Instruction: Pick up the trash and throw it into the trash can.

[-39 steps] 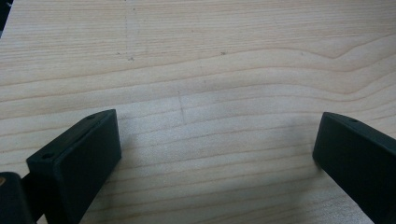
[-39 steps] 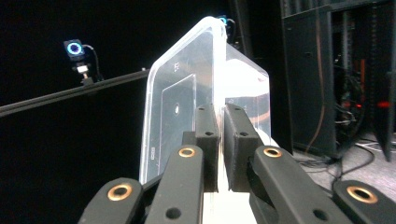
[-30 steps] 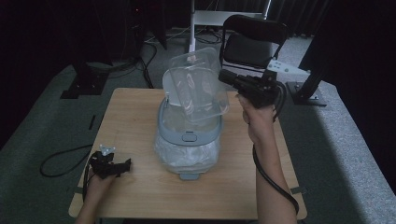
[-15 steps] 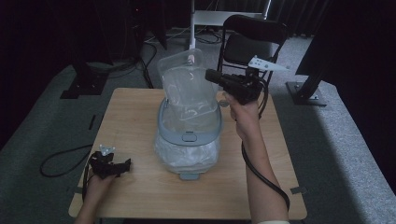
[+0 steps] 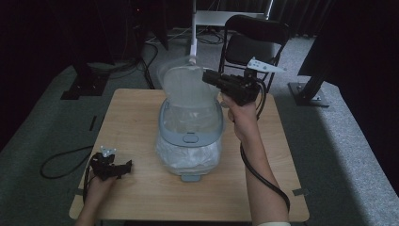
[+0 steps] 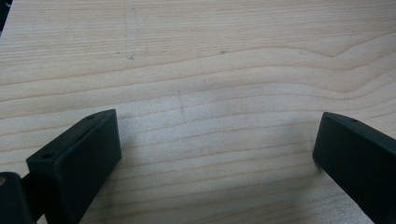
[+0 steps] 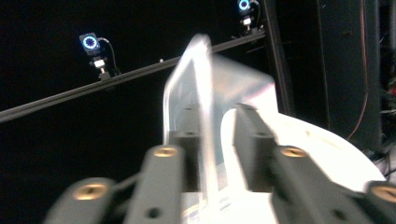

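The left gripper (image 5: pixel 126 165) lies low with its jaws spread wide. The right gripper (image 5: pixel 207 76), raised on an outstretched forearm, has just been opening its jaws.

centre of frame: container (image 5: pixel 190 136) pale blue-grey, lid (image 5: pixel 188 87) translucent white. tabletop (image 5: pixel 141 113) light wood grain. both grippers black: left gripper (image 5: pixel 123 166), right gripper (image 5: pixel 207 76).

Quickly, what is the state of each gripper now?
Left gripper: open, empty, low over the table.
Right gripper: jaws have just been opening, the raised bin lid stands between them; one pad seems apart from it.
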